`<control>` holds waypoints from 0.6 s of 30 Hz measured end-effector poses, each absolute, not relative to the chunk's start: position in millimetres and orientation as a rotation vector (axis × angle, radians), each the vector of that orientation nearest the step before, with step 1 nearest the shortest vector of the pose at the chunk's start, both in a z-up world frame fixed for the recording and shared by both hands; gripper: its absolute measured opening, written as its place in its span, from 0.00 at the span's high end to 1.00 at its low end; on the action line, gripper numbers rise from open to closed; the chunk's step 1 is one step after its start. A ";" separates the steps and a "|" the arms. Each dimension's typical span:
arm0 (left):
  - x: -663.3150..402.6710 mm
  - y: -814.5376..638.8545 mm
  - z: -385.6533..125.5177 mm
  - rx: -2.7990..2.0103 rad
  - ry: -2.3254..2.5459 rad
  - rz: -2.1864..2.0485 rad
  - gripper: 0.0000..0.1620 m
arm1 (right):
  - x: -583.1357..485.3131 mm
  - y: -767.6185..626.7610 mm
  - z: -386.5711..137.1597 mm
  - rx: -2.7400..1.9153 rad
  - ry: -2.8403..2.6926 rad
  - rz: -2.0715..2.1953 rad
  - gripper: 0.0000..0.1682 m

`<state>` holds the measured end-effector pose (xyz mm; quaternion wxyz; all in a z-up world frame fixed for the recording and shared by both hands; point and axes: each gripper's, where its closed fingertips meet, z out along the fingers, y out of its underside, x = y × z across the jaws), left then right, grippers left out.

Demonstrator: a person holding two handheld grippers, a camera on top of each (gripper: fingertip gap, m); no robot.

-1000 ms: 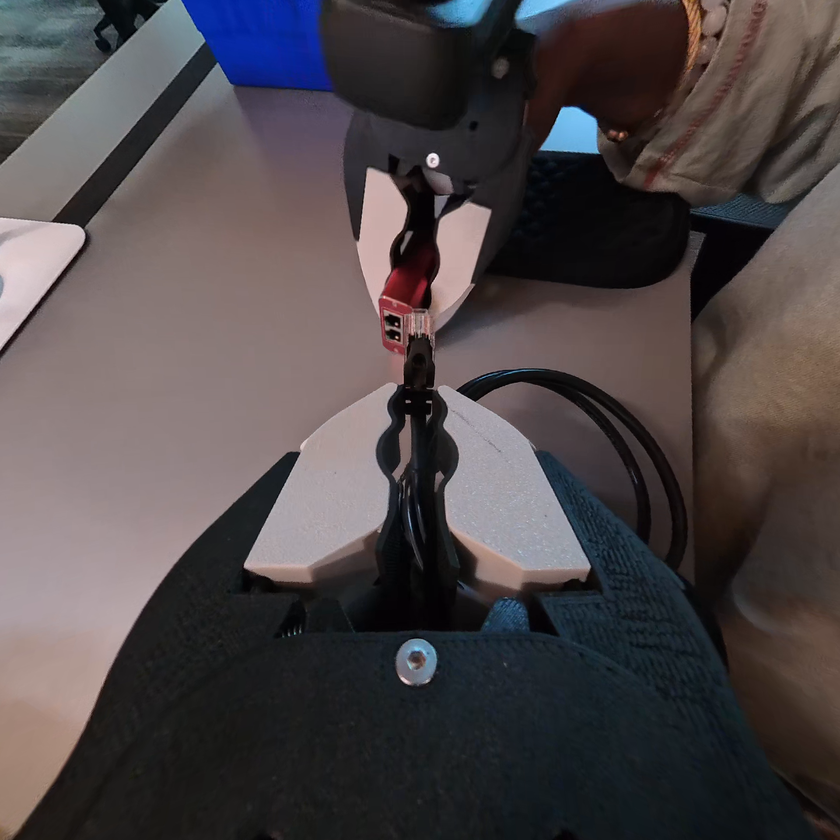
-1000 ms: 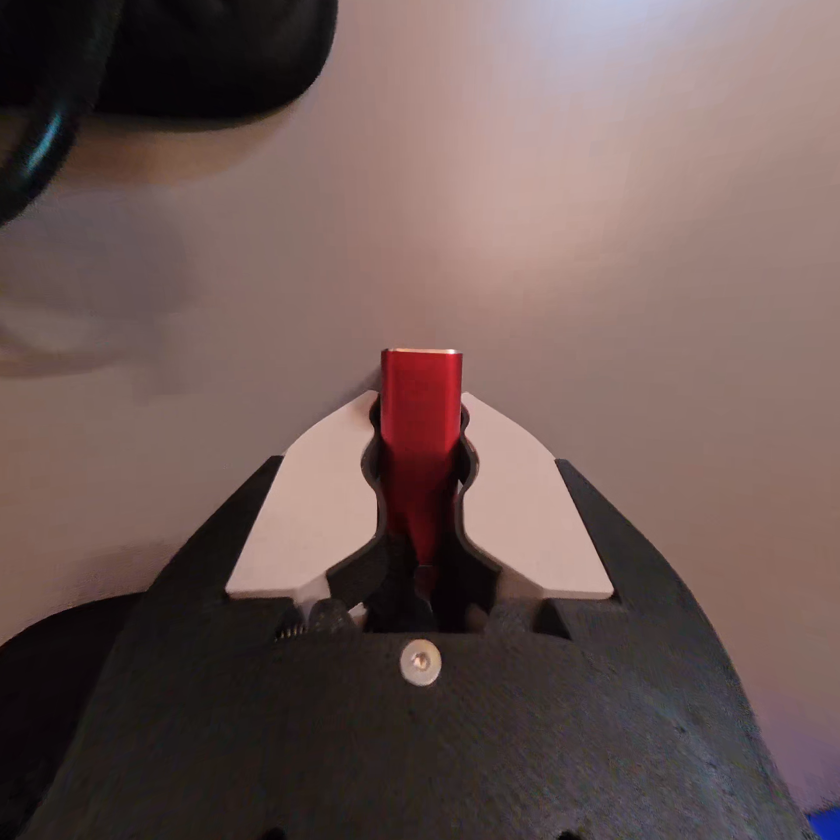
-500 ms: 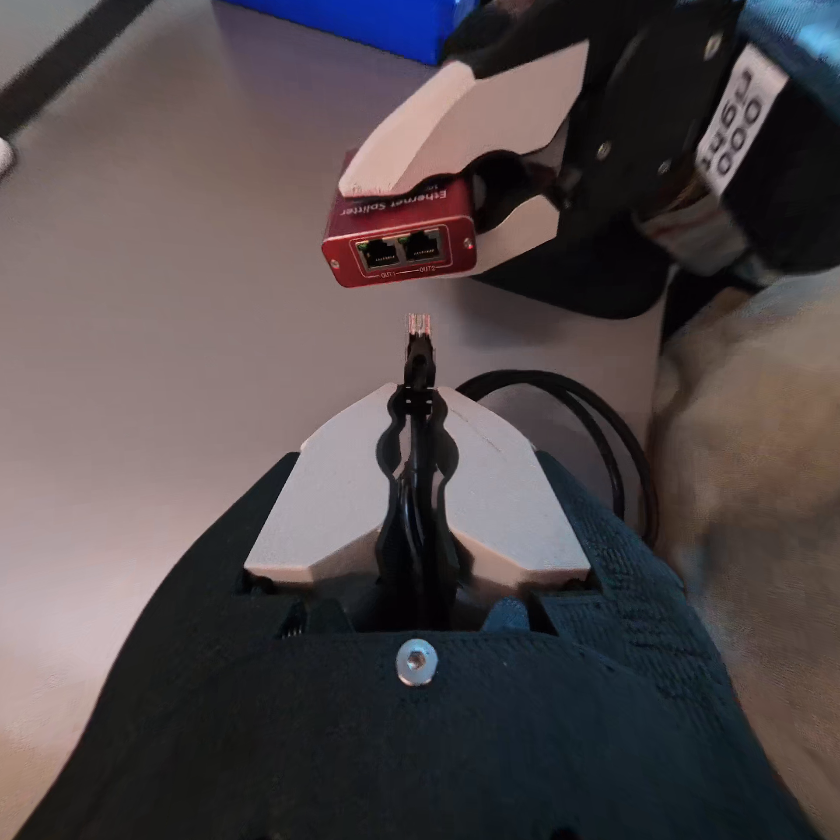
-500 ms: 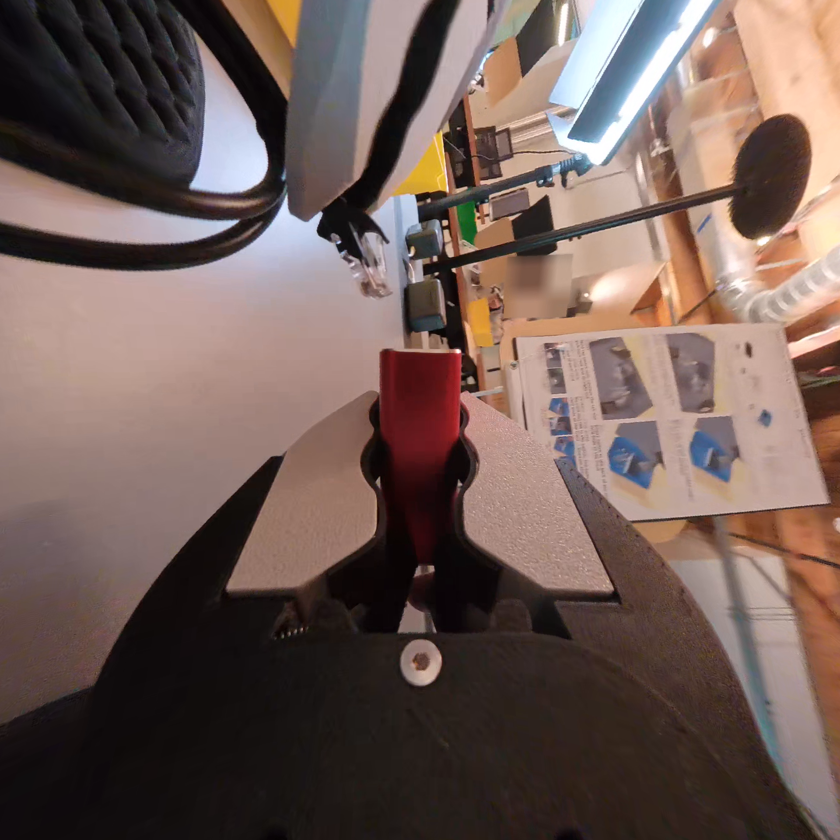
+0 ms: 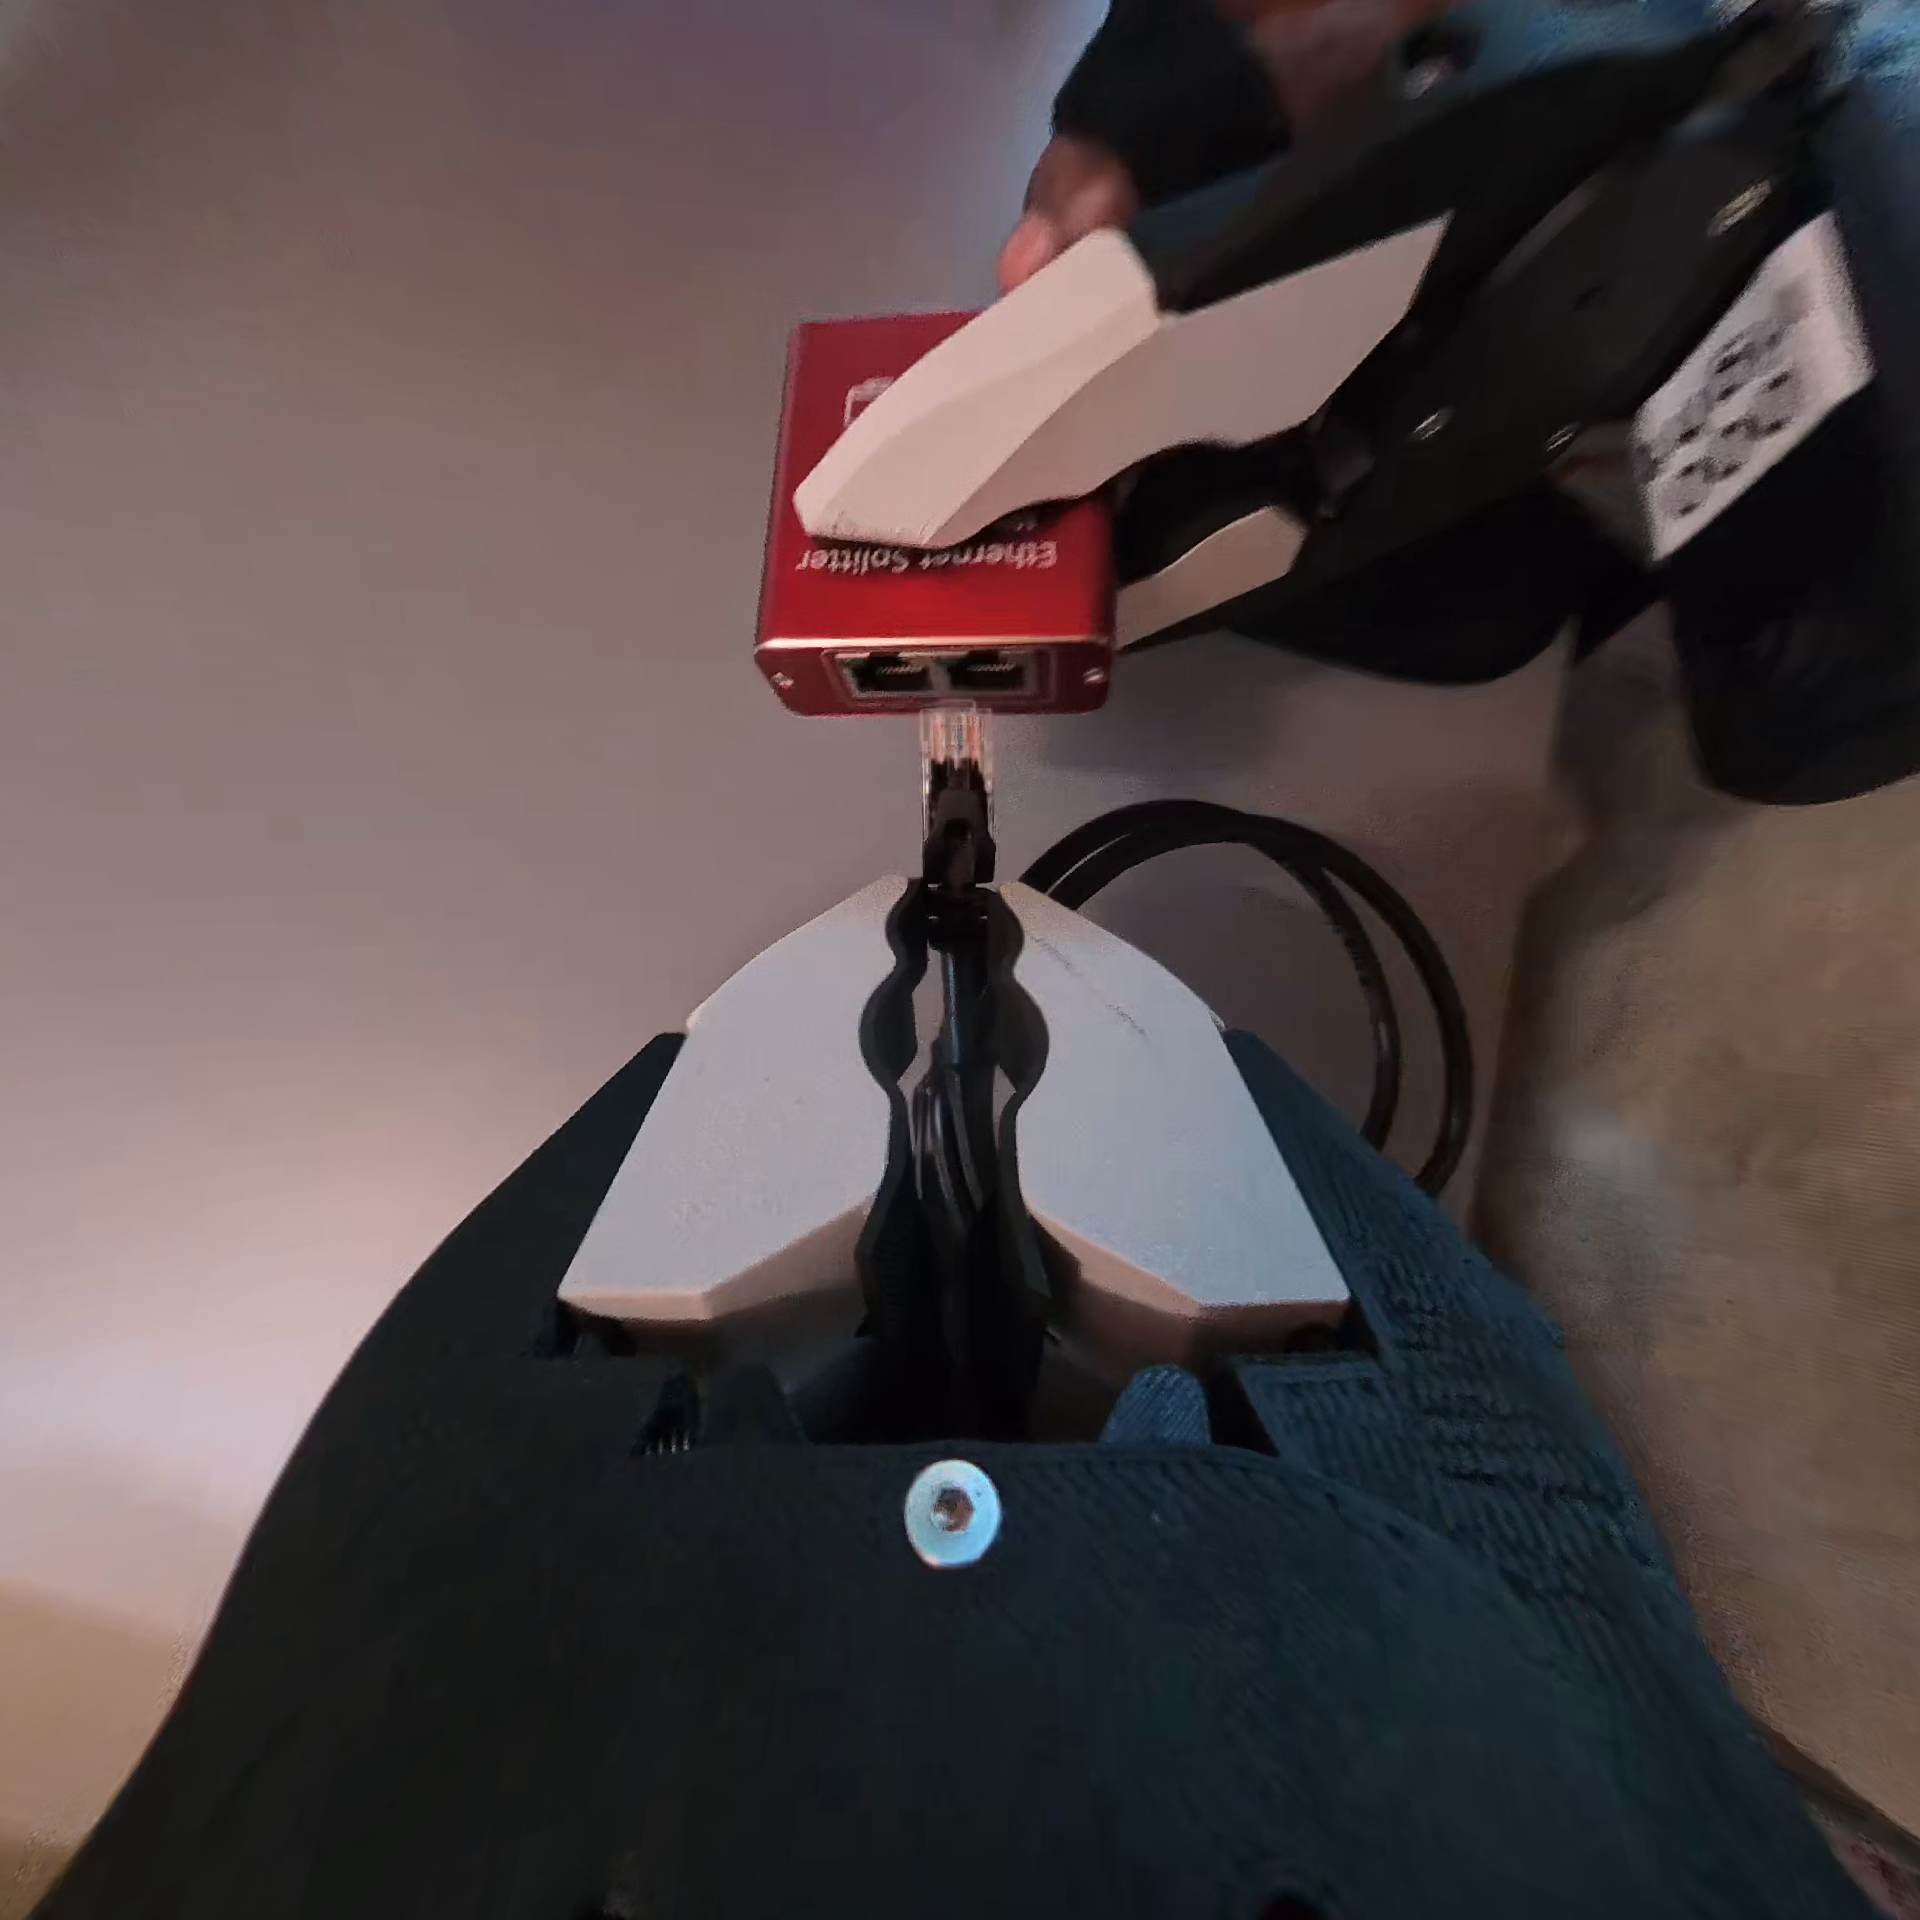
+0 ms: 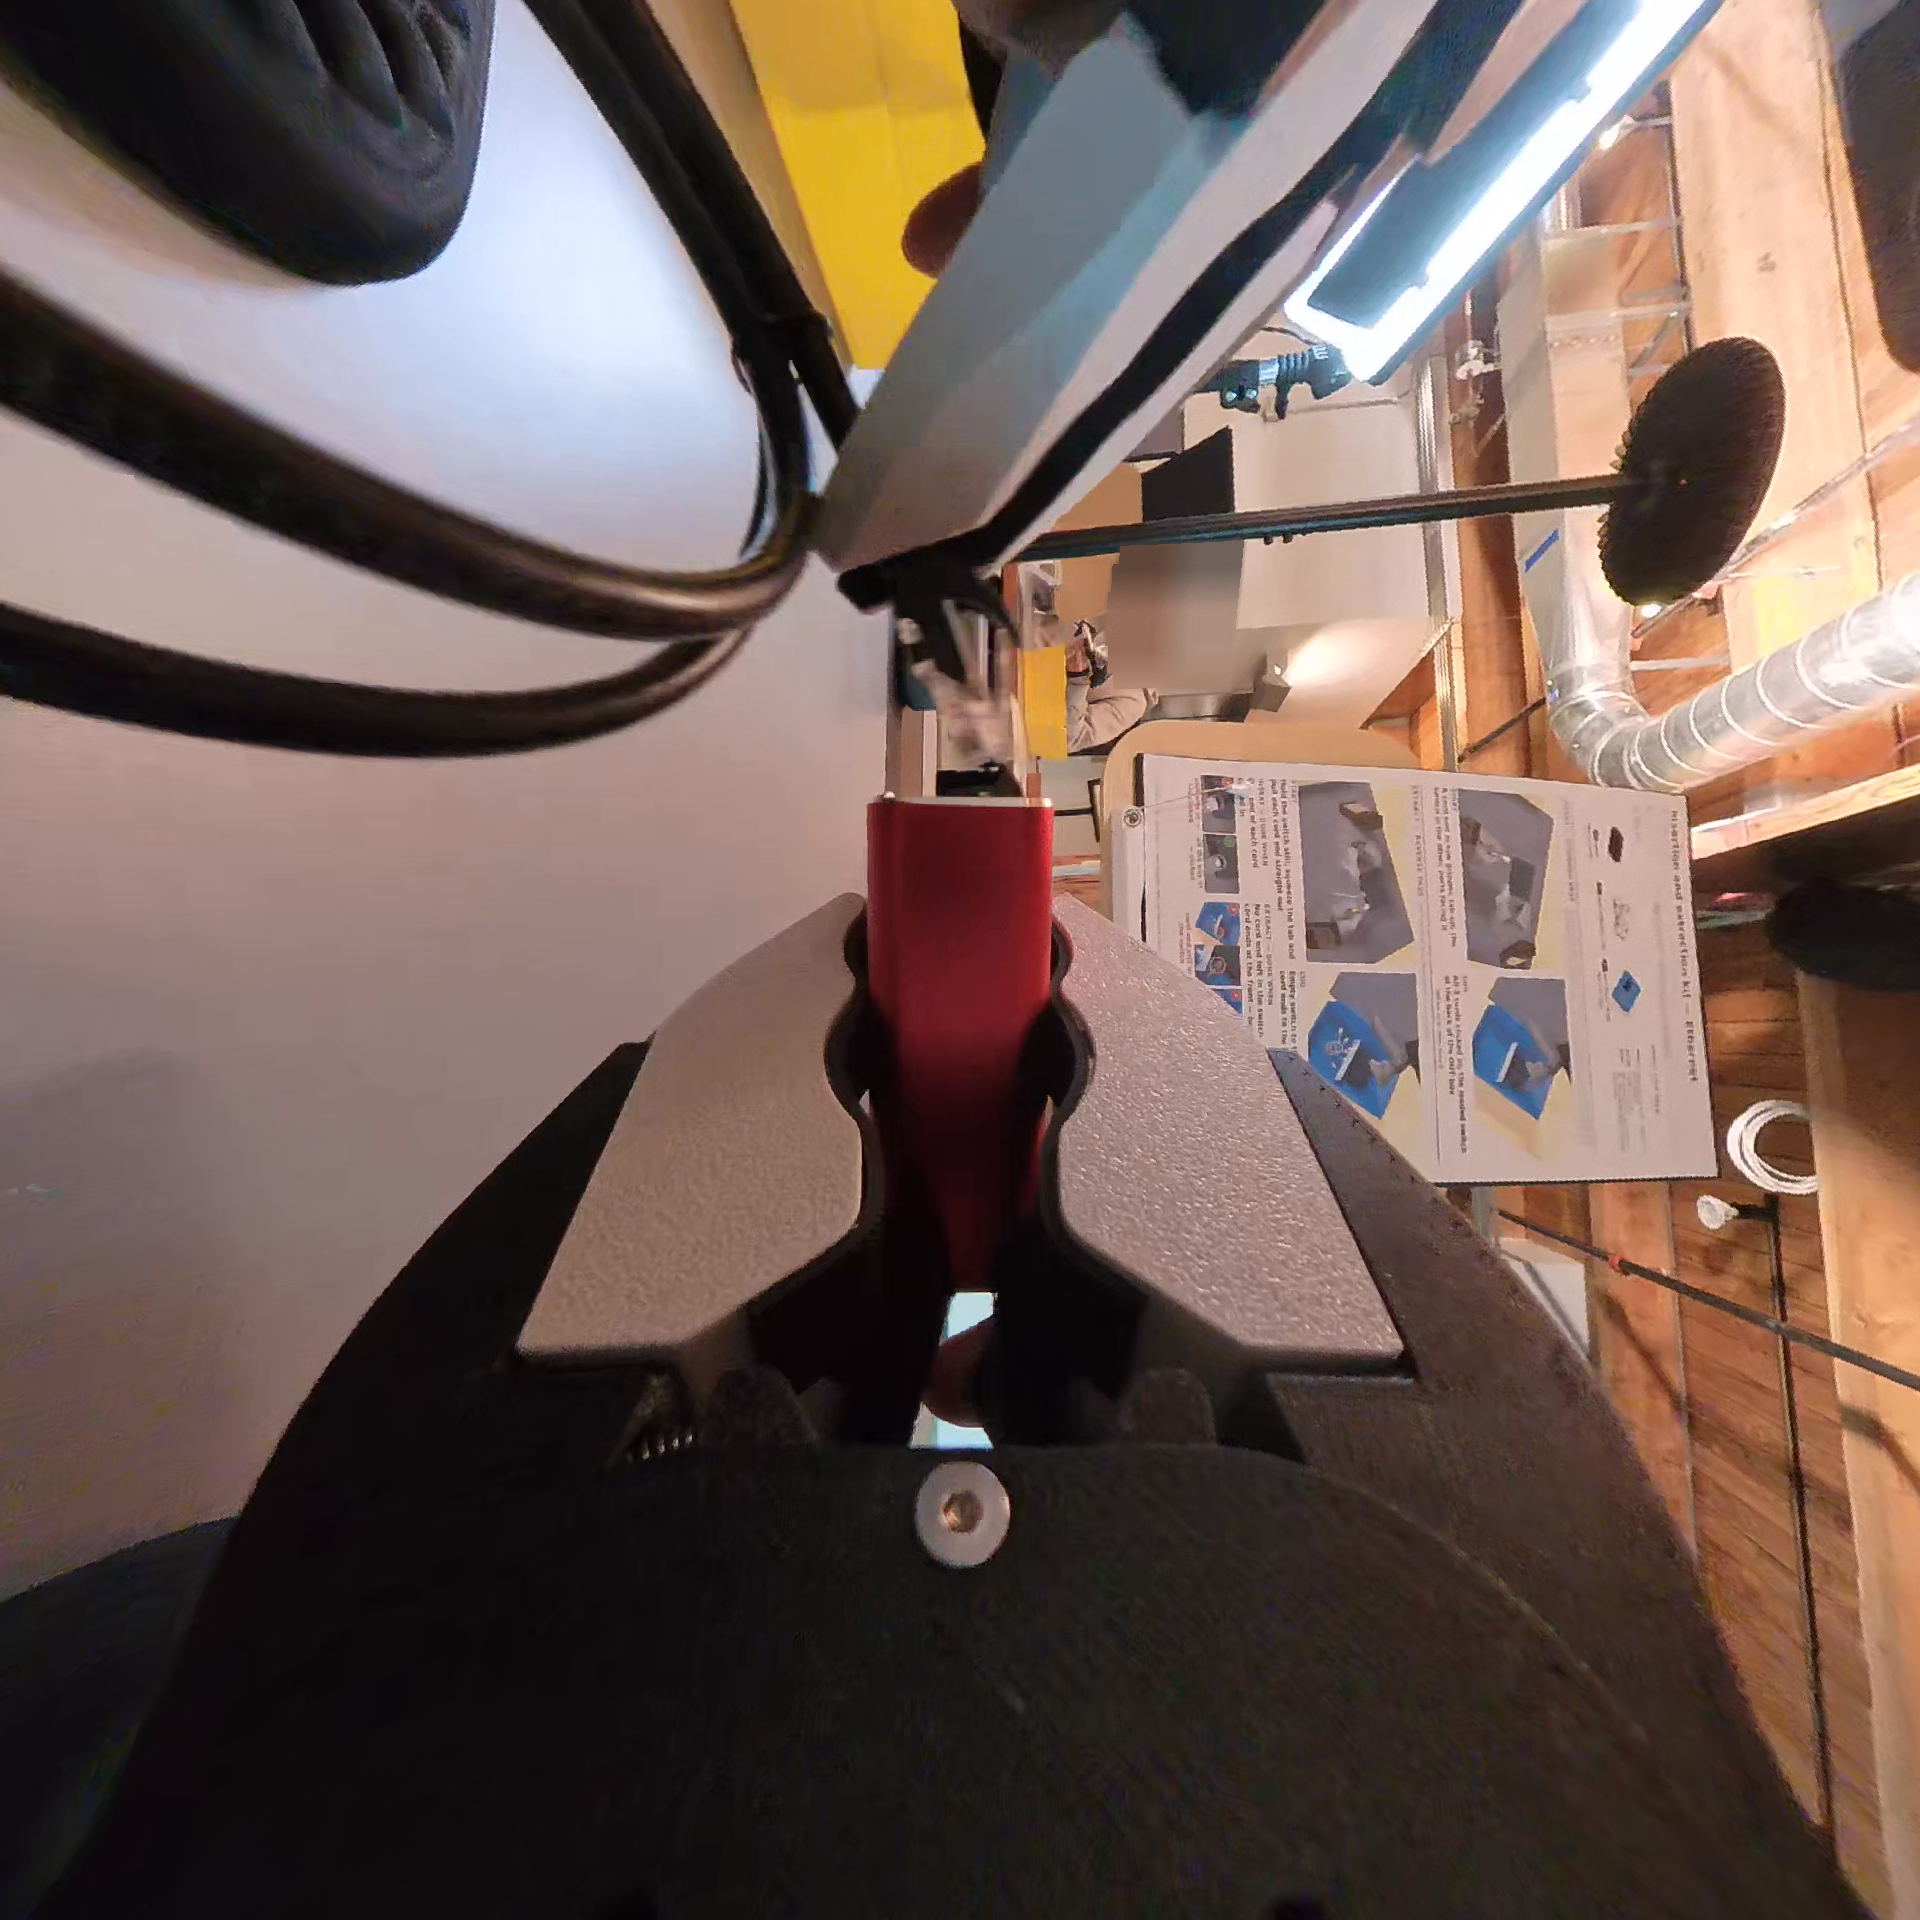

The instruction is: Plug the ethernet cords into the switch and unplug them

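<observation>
Red metal marks the switch (image 5: 935, 540), held off the table (image 5: 364, 623) with its two ports facing the left gripper (image 5: 954, 894). In the left wrist view, that gripper's grey fingers (image 5: 769, 1122) are pressed nearly together, pinching a black cord (image 5: 1382, 966) just behind its clear plug (image 5: 954, 743). The plug sticks out past the fingertips, so it can enter a port without the fingers striking the switch's face. Its tip sits just below the port face, about between the two ports; it looks not yet inserted, though whether it touches the face I cannot tell. The cord's slack loops out to the right, beside a person's pale clothing (image 5: 1714, 1143). The right gripper (image 5: 987, 499) comes in from the upper right, one finger across the switch's top and the other beneath, which leaves the port side clear.

In the right wrist view, the right gripper (image 6: 958, 935) is seen from its own side: its fingers (image 6: 727, 1122) are spread only by the switch's (image 6: 956, 935) thickness and clamp its flat faces, with the port end jutting forward. Beyond that end hangs the plug (image 6: 961, 696), blurred, just off the switch, carried by the left gripper (image 6: 904, 582), with the cord (image 6: 416, 665) sweeping off to the left. Judging by this, one hand steadies the switch while the other lines the plug up for insertion. A poster (image 6: 1403, 987) stands in the background.
</observation>
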<state>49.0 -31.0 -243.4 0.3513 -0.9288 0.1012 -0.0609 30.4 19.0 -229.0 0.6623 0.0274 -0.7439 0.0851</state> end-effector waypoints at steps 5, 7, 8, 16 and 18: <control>53.3 -25.6 -247.5 -2.417 0.269 -0.191 0.93 | 27.9 21.0 -231.6 0.105 -1.679 0.108 0.83; 51.2 -25.4 -250.4 -2.431 0.259 -0.194 0.93 | 27.3 20.3 -233.0 0.126 -1.676 0.079 0.82; 50.5 -25.8 -252.5 -2.444 0.261 -0.188 0.93 | 26.8 20.2 -233.9 0.145 -1.670 0.049 0.83; 50.2 -24.9 -256.3 -2.477 0.308 -0.186 0.93 | 24.9 20.4 -239.2 0.200 -1.671 0.004 0.83; 53.4 -24.1 -254.1 -2.478 0.323 -0.208 0.93 | 27.1 19.0 -238.5 0.187 -1.672 0.068 0.83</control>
